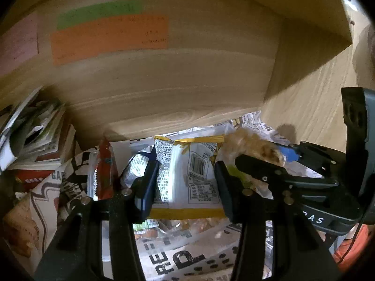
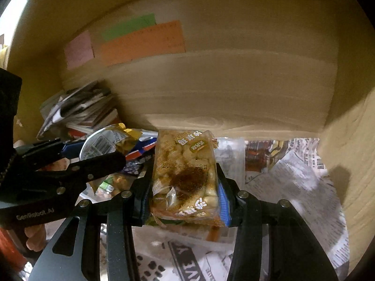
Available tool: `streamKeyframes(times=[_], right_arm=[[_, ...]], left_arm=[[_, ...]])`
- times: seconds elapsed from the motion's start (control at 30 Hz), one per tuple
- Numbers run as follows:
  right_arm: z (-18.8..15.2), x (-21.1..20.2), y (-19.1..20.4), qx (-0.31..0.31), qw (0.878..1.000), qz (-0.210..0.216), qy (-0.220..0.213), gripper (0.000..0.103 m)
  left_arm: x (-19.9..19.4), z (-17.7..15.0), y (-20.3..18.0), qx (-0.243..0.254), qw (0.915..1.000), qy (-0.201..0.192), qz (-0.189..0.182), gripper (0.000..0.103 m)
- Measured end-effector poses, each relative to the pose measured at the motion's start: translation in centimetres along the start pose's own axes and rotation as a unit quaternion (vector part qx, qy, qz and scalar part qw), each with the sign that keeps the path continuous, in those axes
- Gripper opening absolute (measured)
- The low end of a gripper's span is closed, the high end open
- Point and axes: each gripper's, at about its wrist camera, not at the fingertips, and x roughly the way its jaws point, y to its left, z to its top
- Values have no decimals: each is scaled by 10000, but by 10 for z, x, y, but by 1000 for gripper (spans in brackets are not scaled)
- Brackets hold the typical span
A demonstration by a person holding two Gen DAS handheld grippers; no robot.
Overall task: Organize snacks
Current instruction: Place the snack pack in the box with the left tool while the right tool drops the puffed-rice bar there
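The left claw (image 1: 185, 182) is grasping a white snack packet (image 1: 187, 173) with yellow sealed edges and a barcode, its two pads pressing on the packet's sides so that the packet is standing upright between them. Just to the right of this claw, the right claw (image 2: 185, 182) is clenching a clear packet of puffed snacks (image 2: 185, 175) with a dark patch of seasoning showing through the wrapper; this packet is likewise sitting upright between the pads, its top edge pointing away from the camera. Below both claws, newspaper (image 2: 293, 175) is covering the surface, and more snack packets (image 1: 105, 164) are lying in a loose heap to the left of and under the left claw. Further left of that claw, a stack of books and papers (image 1: 35, 135) is leaning against the wooden back wall (image 1: 187, 89). Ahead of and above both claws, a green, an orange (image 1: 110, 39) and a pink sticky note are sticking to that wall. A hand (image 2: 35, 236) is gripping the left claw's handle at the lower left of the right wrist view.
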Motion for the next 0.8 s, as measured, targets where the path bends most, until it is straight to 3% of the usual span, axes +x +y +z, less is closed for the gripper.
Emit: streamKeyframes(times=[0.37,0.47,0.67,0.8], right_arm=[[0,2,-3,95,9999,27,-25,43],[-2,-9,-1,97,9999,30,-99,50],[-10,-36,13,-118,9996,105,-217,56],[-24,-52,26,-245,9992,246,-197,66]], left_arm=[[11,1,4,-115,9999,84,63,50],[3,-1,3,-106,9999,57,36,51],[-32,-10,2,-39,9998,-180,89,67],[-57,-24,5,-37,9995,-267,162,73]])
